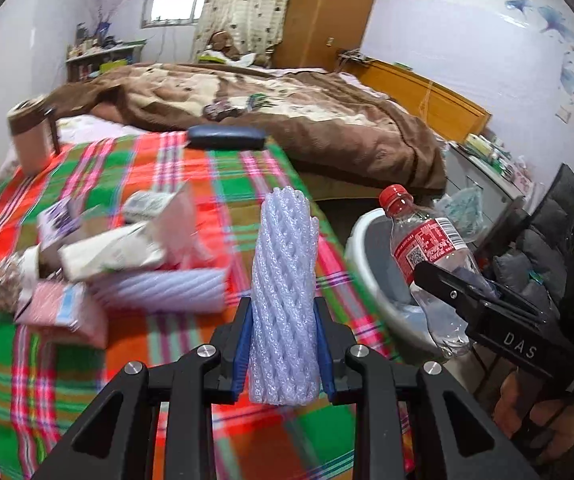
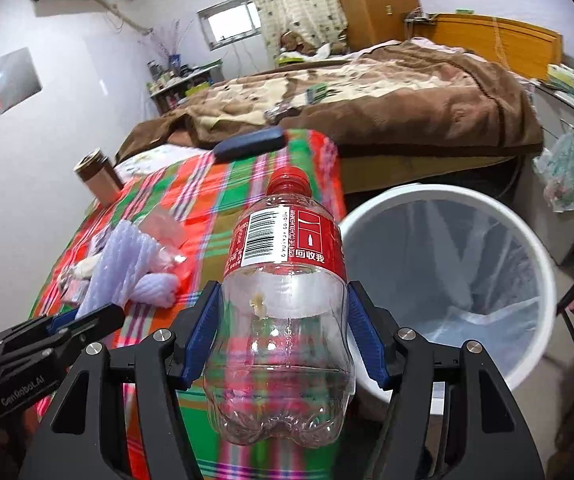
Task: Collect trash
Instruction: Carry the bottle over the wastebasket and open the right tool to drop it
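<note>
While cartons (image 1: 99, 256) and a second foam sleeve (image 1: 167, 290) wait on the plaid cloth (image 1: 215, 184) | left gripper (image 1: 285, 344) pinches a foam sleeve (image 1: 285, 292) | right gripper (image 2: 283, 344) clamps an empty bottle (image 2: 283, 304) beside the white bin (image 2: 543, 280) | neither dropped in yet.

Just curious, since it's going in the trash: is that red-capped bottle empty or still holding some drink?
Empty: the plastic bottle is clear, and the plaid cloth shows through it. Its red cap is on.
</note>
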{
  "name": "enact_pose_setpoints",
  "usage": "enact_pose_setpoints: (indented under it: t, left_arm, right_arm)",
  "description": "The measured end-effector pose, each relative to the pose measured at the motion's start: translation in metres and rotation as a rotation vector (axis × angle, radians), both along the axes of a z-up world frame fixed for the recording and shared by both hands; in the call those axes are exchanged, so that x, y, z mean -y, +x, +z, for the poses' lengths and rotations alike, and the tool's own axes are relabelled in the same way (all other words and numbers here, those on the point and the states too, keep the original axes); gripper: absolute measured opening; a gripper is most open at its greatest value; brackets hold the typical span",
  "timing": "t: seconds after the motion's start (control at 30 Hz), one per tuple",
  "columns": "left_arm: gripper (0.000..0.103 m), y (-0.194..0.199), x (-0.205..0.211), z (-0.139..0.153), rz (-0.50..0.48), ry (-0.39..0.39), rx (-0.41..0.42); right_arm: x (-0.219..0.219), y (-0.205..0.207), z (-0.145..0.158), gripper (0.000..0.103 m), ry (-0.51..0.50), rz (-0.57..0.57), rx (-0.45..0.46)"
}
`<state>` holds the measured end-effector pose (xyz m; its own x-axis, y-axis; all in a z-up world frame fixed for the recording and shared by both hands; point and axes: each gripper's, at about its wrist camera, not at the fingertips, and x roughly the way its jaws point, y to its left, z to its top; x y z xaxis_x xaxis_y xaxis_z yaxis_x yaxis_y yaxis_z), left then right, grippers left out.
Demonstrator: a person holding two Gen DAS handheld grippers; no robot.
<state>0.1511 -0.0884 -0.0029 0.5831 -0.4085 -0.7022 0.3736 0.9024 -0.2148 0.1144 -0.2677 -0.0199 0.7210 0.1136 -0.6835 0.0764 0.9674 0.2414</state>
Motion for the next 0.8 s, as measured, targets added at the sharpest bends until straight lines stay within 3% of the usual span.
enact_pose_setpoints:
  t: [0.53, 0.8]
  left_arm:
    - [0.029, 0.016, 0.124, -0.006, -0.215, 0.000, -0.055]
    - [0.029, 0.026, 0.154, -0.027, -0.238, 0.035, -0.095]
  right_arm:
    - [0.075, -0.004, -0.017, 0.064, -0.029, -0.163, -0.070]
    - [0.095, -0.002, -0.035, 0.064, -0.069, -0.173, -0.134]
